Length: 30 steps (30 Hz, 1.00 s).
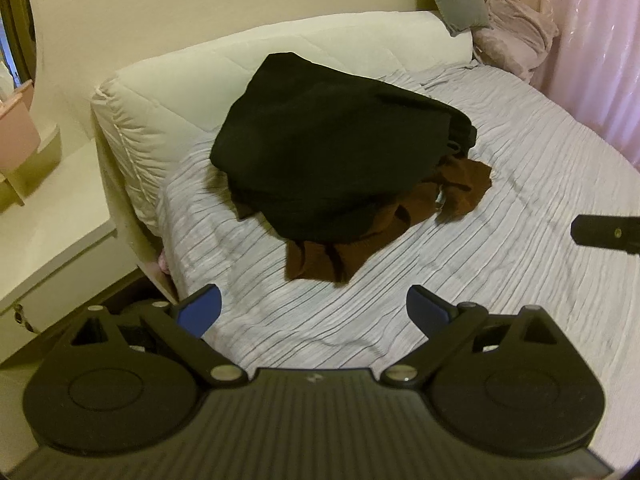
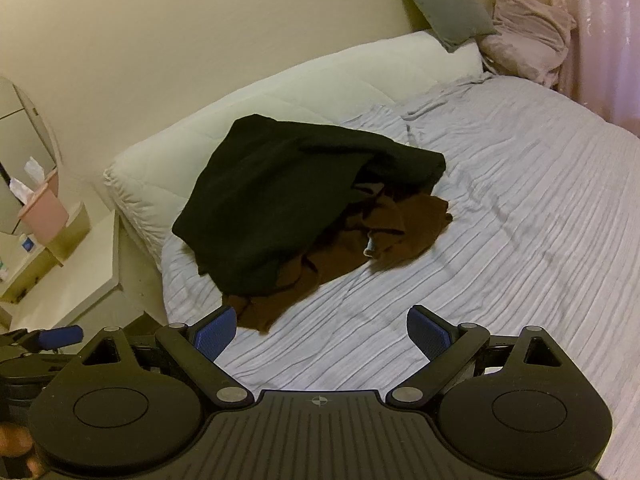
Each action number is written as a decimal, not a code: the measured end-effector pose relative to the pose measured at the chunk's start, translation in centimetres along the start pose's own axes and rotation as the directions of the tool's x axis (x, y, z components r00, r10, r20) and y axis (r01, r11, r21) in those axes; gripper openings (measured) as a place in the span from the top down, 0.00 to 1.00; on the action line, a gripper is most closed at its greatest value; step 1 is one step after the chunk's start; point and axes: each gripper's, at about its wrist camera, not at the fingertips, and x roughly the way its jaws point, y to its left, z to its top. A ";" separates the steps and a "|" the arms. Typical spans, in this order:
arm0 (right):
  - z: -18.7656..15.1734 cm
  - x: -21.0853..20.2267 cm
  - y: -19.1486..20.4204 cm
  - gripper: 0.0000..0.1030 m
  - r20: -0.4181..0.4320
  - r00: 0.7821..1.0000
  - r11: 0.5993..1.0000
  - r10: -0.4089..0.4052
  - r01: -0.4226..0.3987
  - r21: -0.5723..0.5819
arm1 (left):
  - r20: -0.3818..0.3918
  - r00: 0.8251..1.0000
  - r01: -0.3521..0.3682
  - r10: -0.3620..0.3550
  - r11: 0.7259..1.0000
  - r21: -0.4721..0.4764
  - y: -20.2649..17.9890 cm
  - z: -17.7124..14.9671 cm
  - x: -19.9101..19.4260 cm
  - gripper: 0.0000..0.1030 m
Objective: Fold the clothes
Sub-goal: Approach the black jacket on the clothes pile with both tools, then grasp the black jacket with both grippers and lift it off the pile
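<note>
I hold my left gripper (image 1: 313,309) above the near bed (image 1: 500,208) edge, its blue pads spread wide and gripping nothing. My right gripper (image 2: 322,330) hovers alongside, spread just as wide and equally empty. The black garment (image 1: 320,140) lies heaped on the brown garment (image 1: 460,184) at twelve o'clock. Only the right view shows the mirror (image 2: 24,152) at nine o'clock.

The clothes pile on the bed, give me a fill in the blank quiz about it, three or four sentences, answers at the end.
1. The black garment lies ____ the brown garment.
2. Both garments rest on the striped ____.
3. The left gripper has its jaws ____.
4. The right gripper holds ____.

Missing words: on top of; bedsheet; open; nothing
</note>
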 end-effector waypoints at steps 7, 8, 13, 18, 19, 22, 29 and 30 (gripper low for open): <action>1.3 2.1 -0.5 0.08 0.008 1.000 1.000 0.014 -0.014 -0.025 | 0.022 1.000 -0.002 -0.001 0.990 0.138 3.5 2.4 4.7 0.06; 1.8 2.9 -0.4 0.08 0.009 1.000 0.999 0.012 -0.012 -0.032 | 0.023 1.000 0.004 -0.009 0.984 0.178 4.1 3.0 6.0 0.06; 4.9 8.7 0.1 0.08 -0.020 1.000 0.998 -0.016 0.015 -0.058 | 0.026 0.998 0.041 -0.057 0.911 0.410 7.0 6.7 13.1 0.09; 8.3 15.7 0.1 0.08 -0.060 0.998 0.999 -0.032 0.029 -0.042 | 0.047 0.997 0.023 -0.059 0.830 0.558 9.5 10.3 21.1 0.09; 8.8 17.2 0.0 0.08 -0.068 0.997 0.999 -0.033 0.031 -0.040 | 0.041 0.997 0.032 -0.069 0.806 0.591 9.7 10.7 22.5 0.09; 9.7 21.7 -0.2 0.08 -0.098 0.994 0.998 -0.046 0.042 -0.042 | 0.019 0.995 0.059 -0.099 0.726 0.686 10.4 11.5 26.7 0.16; 10.1 28.1 -1.3 0.09 -0.136 0.990 0.999 -0.041 0.045 0.026 | -0.013 0.990 0.089 -0.139 0.560 0.824 11.3 10.4 31.5 0.31; 10.2 28.4 -1.3 0.22 -0.136 0.990 0.998 -0.044 0.049 0.033 | -0.011 0.991 0.086 -0.137 0.556 0.826 11.3 10.4 31.9 0.44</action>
